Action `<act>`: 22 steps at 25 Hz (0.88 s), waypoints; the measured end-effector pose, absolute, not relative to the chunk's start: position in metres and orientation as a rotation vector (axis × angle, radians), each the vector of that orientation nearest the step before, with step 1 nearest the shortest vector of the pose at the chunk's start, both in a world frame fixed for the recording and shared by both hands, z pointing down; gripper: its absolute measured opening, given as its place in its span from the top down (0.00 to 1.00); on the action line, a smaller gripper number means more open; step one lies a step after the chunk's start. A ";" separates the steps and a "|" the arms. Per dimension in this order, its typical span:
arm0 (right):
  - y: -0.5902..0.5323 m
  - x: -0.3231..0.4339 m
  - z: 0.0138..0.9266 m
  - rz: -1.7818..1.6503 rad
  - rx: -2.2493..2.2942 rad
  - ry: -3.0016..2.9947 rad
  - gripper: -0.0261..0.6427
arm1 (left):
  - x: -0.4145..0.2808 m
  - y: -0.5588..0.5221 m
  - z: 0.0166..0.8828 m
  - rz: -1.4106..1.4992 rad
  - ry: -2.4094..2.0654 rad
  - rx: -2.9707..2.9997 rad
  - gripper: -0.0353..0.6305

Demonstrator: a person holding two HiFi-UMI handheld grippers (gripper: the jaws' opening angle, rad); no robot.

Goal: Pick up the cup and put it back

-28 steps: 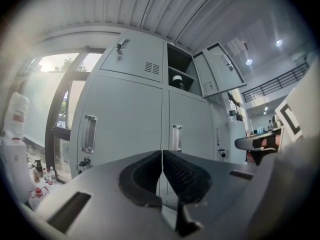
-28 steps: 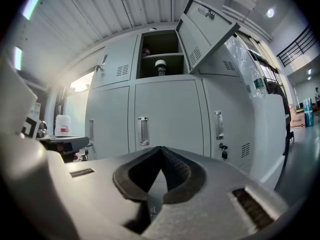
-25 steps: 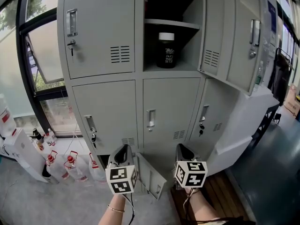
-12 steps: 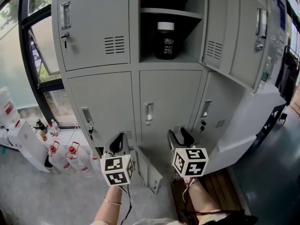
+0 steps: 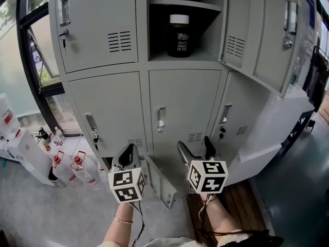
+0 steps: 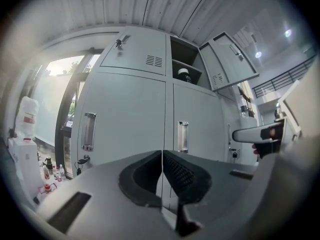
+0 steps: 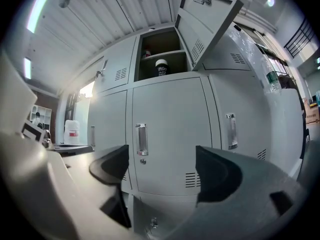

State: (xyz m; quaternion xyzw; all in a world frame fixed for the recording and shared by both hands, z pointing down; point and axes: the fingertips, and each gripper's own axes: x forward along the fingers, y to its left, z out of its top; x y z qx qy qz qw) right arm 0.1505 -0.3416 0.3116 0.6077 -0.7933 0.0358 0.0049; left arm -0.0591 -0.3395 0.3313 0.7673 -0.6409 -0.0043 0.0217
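As the cup (image 5: 178, 35) sits shelved, right gripper (image 5: 194, 147) jaws (empty) just opened.

The print on the dark cup (image 5: 179, 35) is too small to read, and the picture's top edge cuts off the locker compartment (image 5: 209, 15) above its shelf. In the left gripper view the cup is only a speck. Labels on the floor bottles (image 5: 72, 171) at the left cannot be made out. The low open door (image 5: 159, 181) is partly hidden behind the left gripper (image 5: 129, 151). The person's left forearm (image 5: 121, 225) and right forearm (image 5: 218, 220) run off the near edge.
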 end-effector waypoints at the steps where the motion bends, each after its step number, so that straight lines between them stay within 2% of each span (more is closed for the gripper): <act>1: -0.341 0.151 0.312 0.112 1.901 -2.482 0.35 | -0.059 -0.339 0.332 -0.010 -1.986 2.376 0.93; 11: -0.346 0.150 0.313 0.103 1.885 -2.456 0.38 | -0.061 -0.343 0.332 -0.001 -1.974 2.375 0.93; 22: -0.363 0.148 0.266 0.032 1.894 -2.503 0.39 | -0.057 -0.352 0.298 -0.048 -1.966 2.388 0.93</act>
